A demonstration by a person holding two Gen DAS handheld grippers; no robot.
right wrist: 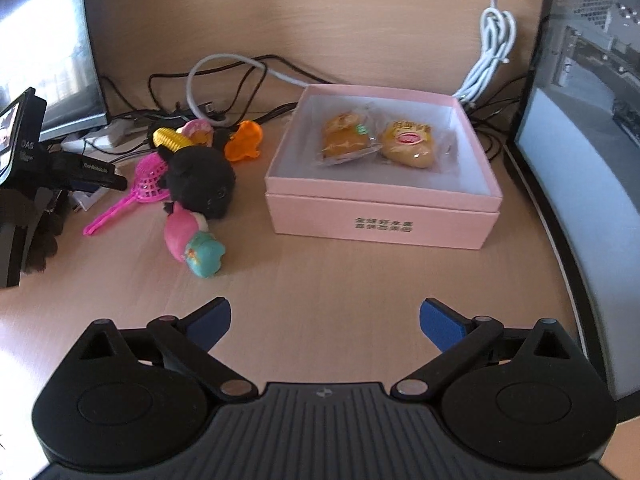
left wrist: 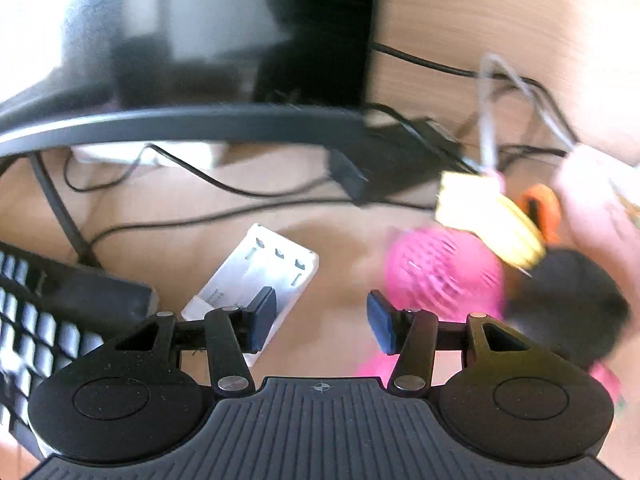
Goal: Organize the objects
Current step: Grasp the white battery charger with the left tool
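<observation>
Two wrapped pastries [right wrist: 376,142] lie side by side in the open pink box [right wrist: 382,208], which sits right of centre on the wooden desk [right wrist: 320,272], its printed front wall facing the near edge. Left of the box and apart from it is a cluster of small toys: a black plush [right wrist: 200,180] in the middle, a pink toy net [right wrist: 138,192] touching its left side with the long handle running toward the near left and the mesh head at the far right end, a yellow ribbed toy [right wrist: 170,138] and a pink ring-shaped toy [right wrist: 198,130] just behind the plush, an orange toy [right wrist: 244,144] at its far right, and a pink-and-teal figure [right wrist: 192,242] lying just near of it, long axis running from far left to near right with the teal end nearest. The right gripper [right wrist: 325,322] hovers over bare desk on the near side, its blue pads spread wide with nothing between them. In the blurred left wrist view the left gripper [left wrist: 322,320] stands partly spread and empty, above the desk between a white charger-like block [left wrist: 264,276], which lies slanted on its left, and the net's pink mesh on its right. A keyboard [left wrist: 36,320] lies at the far left of that view, under a monitor [left wrist: 180,40].
</observation>
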